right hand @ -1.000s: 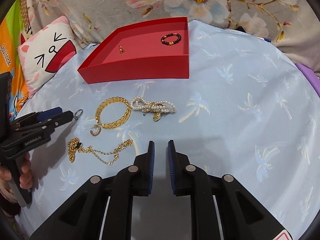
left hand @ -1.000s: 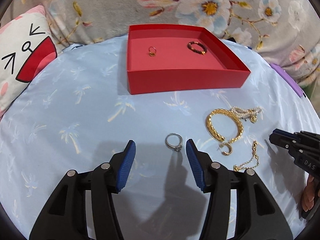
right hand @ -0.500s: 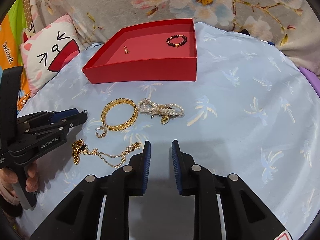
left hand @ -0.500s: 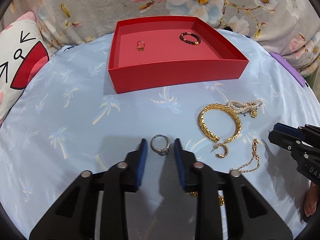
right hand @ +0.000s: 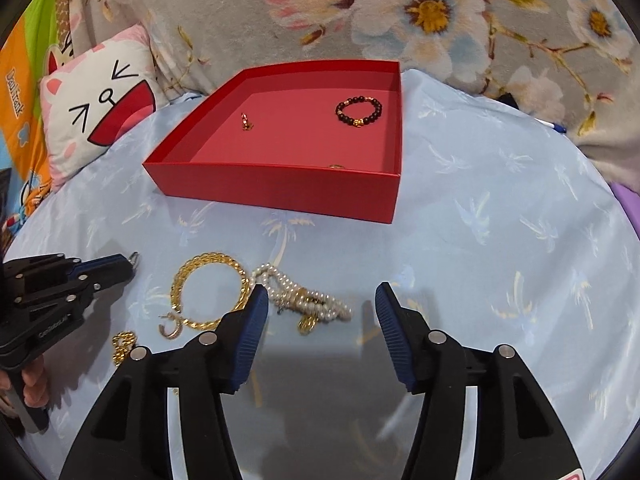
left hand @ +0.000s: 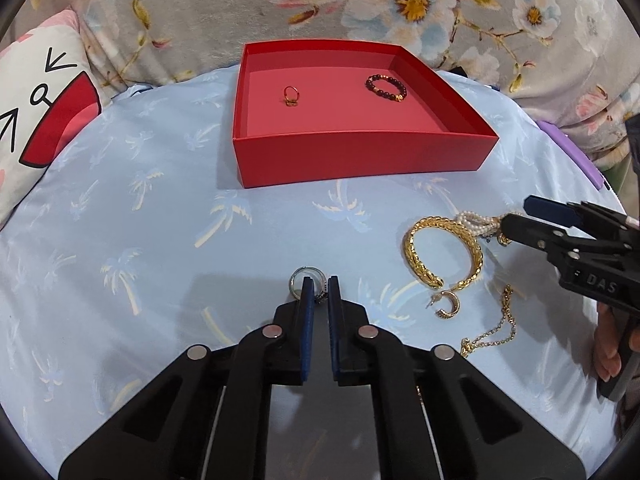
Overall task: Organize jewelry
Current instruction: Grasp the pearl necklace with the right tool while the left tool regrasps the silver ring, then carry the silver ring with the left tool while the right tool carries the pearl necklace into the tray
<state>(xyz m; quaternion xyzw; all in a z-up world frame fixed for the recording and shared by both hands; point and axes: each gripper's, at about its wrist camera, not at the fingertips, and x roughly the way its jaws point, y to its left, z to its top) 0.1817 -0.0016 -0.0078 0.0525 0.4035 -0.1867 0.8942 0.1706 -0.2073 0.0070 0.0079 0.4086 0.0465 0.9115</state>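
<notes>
My left gripper [left hand: 320,285] is shut on a silver ring [left hand: 301,278] just above the blue cloth; it also shows in the right wrist view [right hand: 135,258]. My right gripper [right hand: 322,300] is open, its fingers on either side of a pearl bracelet [right hand: 308,300]. A gold braided bangle [left hand: 442,252], a small gold hoop earring [left hand: 448,304] and a gold chain [left hand: 494,330] lie beside it. The red box [left hand: 360,156] holds a gold ring [left hand: 291,95] and a dark bead bracelet [left hand: 386,87].
A cartoon cat pillow [left hand: 36,120] lies at the left. Floral fabric [left hand: 400,4] rises behind the box. A purple object [left hand: 568,148] sits at the right edge of the cloth.
My left gripper has closed on the silver ring. My right gripper has opened wide and moved forward to the pearl bracelet.
</notes>
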